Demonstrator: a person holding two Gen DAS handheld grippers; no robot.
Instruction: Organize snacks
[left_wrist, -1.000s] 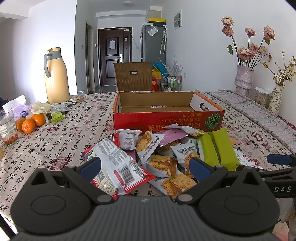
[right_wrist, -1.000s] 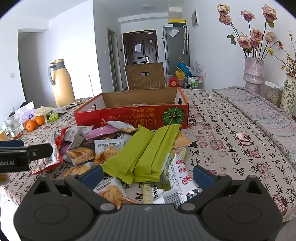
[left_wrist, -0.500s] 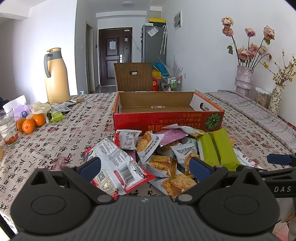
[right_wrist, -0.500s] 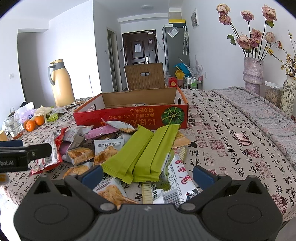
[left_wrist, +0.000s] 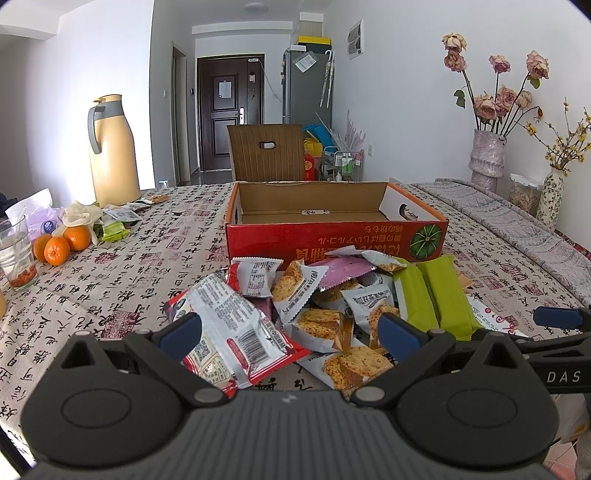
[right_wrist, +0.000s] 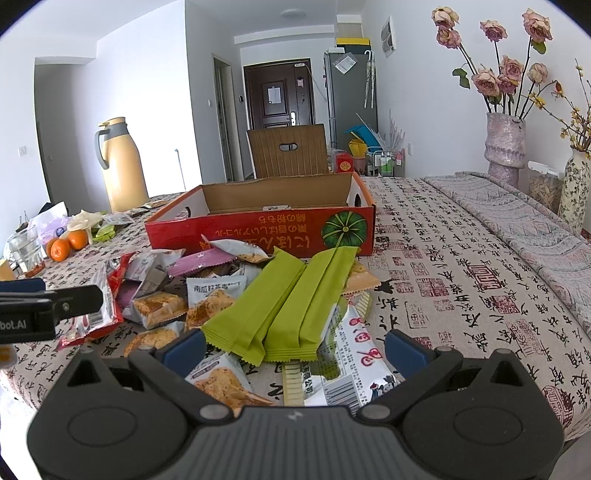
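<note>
A pile of wrapped snacks (left_wrist: 317, 306) lies on the table in front of an open, empty red cardboard box (left_wrist: 332, 236). The pile holds a red-and-white packet (left_wrist: 232, 332), cracker packs, a pink packet and two green bars (right_wrist: 280, 302). The box also shows in the right wrist view (right_wrist: 258, 230). My left gripper (left_wrist: 290, 332) is open and empty, hovering at the near edge of the pile over the red-and-white packet. My right gripper (right_wrist: 293, 347) is open and empty, just before the green bars.
A yellow thermos jug (left_wrist: 112, 147), oranges (left_wrist: 61, 245) and a glass (left_wrist: 16, 254) stand at the left. Flower vases (left_wrist: 487, 160) stand at the far right. A chair back (left_wrist: 269, 153) rises behind the box. The patterned tablecloth (right_wrist: 461, 277) covers the table.
</note>
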